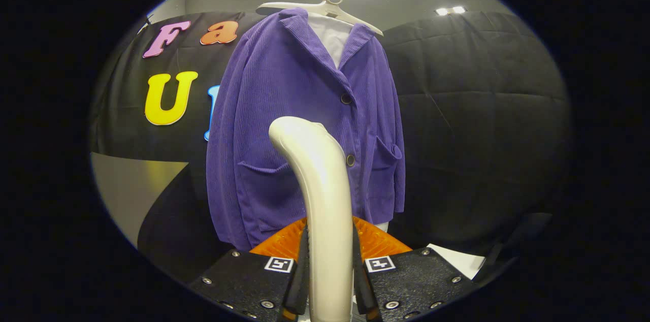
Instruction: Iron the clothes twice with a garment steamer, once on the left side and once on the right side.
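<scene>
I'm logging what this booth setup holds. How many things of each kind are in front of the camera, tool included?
Garments: 2, a purple jacket over a white shirt
Hangers: 1, the white hanger that carries both
Steamers: 1, the garment steamer, its handle clamped between both fingers of the tongs
Tongs: 1
Total: 5

gripper view | rides on the tool (329,281) | faces forward, slightly up | near the jacket (284,124)
</scene>
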A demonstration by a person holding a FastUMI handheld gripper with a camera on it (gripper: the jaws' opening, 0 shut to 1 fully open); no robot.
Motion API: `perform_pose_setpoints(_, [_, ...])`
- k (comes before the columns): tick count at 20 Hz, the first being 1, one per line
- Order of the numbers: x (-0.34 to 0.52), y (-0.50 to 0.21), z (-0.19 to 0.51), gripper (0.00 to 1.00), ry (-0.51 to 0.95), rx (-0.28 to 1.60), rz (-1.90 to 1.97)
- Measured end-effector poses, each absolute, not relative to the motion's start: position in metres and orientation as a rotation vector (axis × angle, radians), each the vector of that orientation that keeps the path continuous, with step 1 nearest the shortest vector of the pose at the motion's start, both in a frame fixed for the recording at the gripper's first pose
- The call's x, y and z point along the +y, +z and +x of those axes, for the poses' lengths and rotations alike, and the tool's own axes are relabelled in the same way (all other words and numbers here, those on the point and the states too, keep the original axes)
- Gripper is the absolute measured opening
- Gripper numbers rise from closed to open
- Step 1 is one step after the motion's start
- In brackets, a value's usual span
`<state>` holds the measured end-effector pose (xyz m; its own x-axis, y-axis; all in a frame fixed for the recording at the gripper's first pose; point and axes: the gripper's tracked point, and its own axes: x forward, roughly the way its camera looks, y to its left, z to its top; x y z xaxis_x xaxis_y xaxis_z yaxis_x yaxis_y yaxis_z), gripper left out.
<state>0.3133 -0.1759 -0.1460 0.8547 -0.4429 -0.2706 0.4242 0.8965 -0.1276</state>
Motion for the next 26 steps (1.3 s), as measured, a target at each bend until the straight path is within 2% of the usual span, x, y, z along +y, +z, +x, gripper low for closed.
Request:
perform_pose_setpoints(6, [-0.174,-0.218,0.294,0.37,-0.428,0.432,-0.067])
perform_pose_setpoints(10, [-0.175,-0.223,0.277,0.37,-0.396,0.448,-0.074])
perform_pose_setpoints(15, [-0.19,-0.169,0.258,0.37,-0.421,0.364,-0.061])
perform_pose_setpoints(26, [-0.23,0.011,0.26,0.37,-0.497,0.077,-0.064])
